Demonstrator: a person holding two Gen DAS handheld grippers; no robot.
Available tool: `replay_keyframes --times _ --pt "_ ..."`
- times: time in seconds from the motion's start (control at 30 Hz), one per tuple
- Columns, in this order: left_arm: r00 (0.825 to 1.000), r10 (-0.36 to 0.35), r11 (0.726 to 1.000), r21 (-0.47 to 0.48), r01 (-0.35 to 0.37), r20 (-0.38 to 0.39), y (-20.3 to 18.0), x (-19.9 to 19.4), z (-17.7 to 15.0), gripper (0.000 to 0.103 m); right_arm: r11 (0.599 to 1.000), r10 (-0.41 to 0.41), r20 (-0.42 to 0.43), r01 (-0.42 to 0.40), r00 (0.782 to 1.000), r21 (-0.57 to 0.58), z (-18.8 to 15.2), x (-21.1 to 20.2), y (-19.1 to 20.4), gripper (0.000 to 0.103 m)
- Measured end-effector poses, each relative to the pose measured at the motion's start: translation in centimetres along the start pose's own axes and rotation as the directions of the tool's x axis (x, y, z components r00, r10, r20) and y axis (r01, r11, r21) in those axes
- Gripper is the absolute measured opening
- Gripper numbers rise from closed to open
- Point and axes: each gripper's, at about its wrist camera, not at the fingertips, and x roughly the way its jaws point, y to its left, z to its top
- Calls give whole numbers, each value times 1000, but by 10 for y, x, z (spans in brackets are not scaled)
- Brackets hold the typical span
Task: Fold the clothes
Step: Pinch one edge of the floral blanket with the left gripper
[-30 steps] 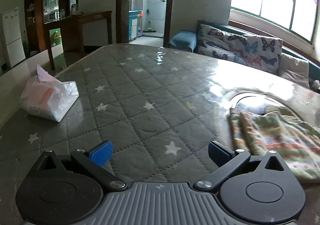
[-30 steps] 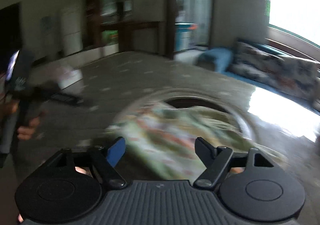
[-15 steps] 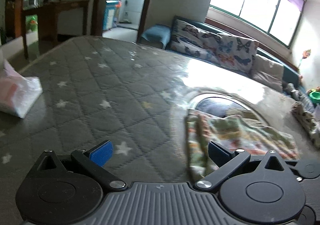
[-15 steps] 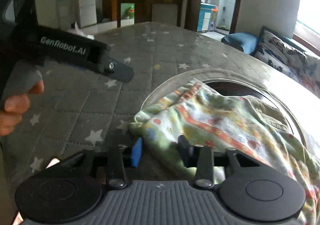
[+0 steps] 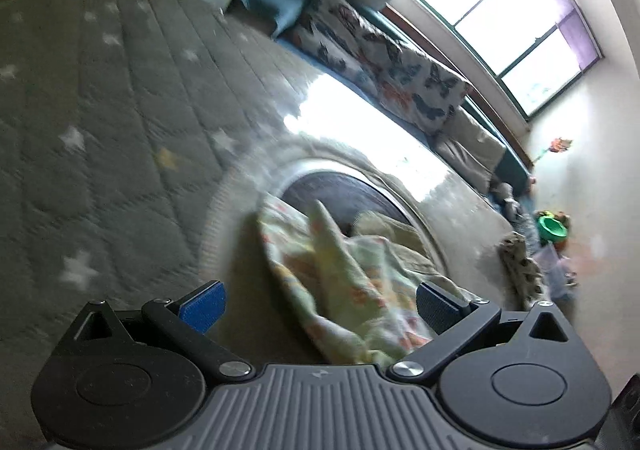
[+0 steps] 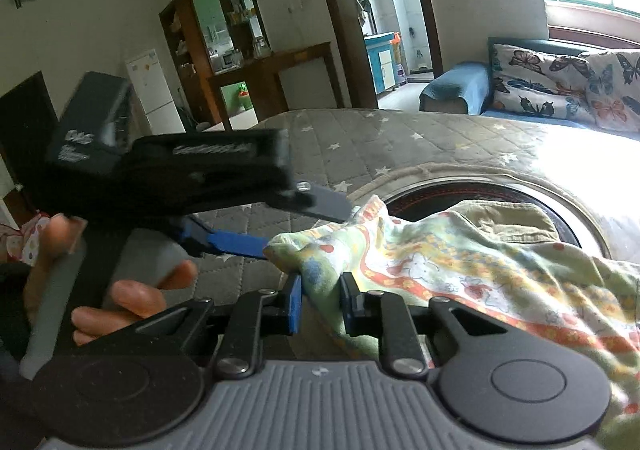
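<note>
Gripping the first corner, folding not yet begun

The right gripper (image 6: 320, 304) is pinching a bunched edge of the cloth (image 6: 460, 270), its jaws having just been closing on it. The left gripper (image 5: 318, 302) is hanging wide open over the cloth's near edge, holding nothing. The cloth is lying crumpled on the mat (image 5: 100, 130), so every fold is, by my judgement, still waiting.

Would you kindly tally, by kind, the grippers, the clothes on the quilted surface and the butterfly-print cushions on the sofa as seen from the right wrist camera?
Grippers: 2, the left gripper open, the right gripper shut on the printed garment.
Clothes: 2, the printed garment and a khaki garment behind it.
Butterfly cushions: 2.
Total: 6
</note>
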Motion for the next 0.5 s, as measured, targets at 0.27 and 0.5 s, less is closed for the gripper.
replay_keyframes --times 0.27,0.5 --pt "997 -69 997 -41 67 -41 0 14 2 93 1000 6 4 -6 1000 -5 10 14 -2 19" --pt "991 -118 992 -42 116 -55 4 27 1 52 997 15 -17 -16 1000 -70 5 18 0 21"
